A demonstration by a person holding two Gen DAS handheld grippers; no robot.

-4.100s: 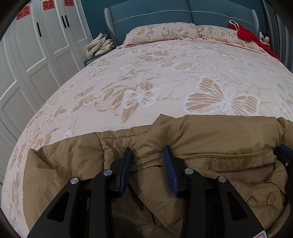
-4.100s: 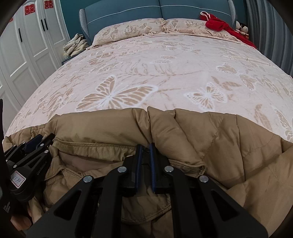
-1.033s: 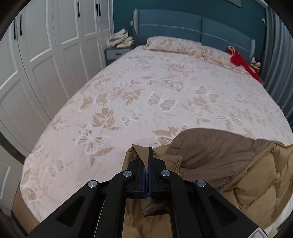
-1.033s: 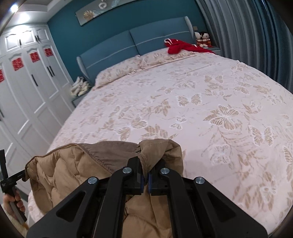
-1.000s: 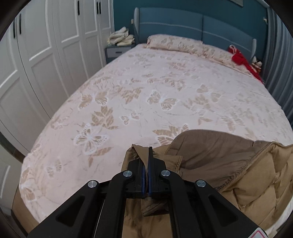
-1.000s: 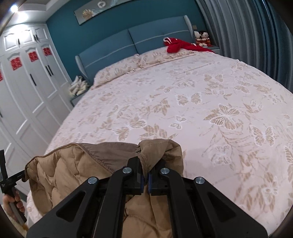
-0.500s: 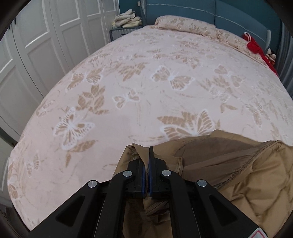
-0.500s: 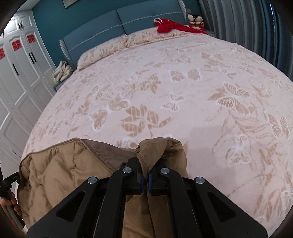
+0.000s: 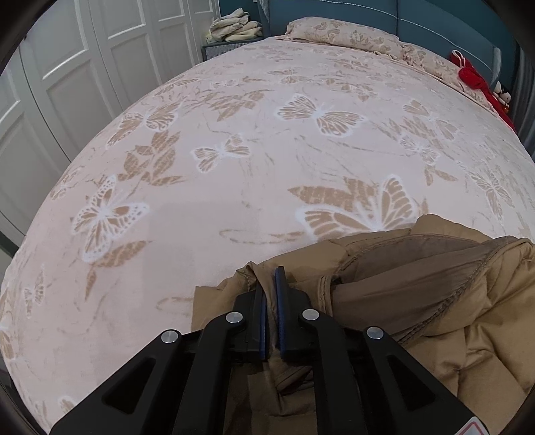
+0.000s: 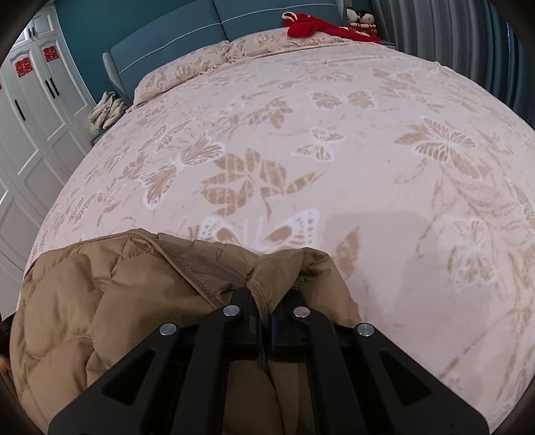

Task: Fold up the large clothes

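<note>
A large tan quilted jacket hangs between my two grippers above the near part of the bed. My left gripper is shut on a fold of the jacket's edge; the jacket spreads to the right of it. My right gripper is shut on another bunch of the jacket, which spreads to the left; fabric drapes over its fingertips and hides them. The quilted lining faces the cameras in both views.
The bed has a pink bedspread with a tan butterfly print. Pillows and a red garment lie by the blue headboard. White wardrobe doors stand to the left, with a nightstand holding folded cloth. Grey curtains hang on the right.
Both grippers have come down and forward toward the bedspread, still holding the jacket. The bed surface looks closer in both views.
</note>
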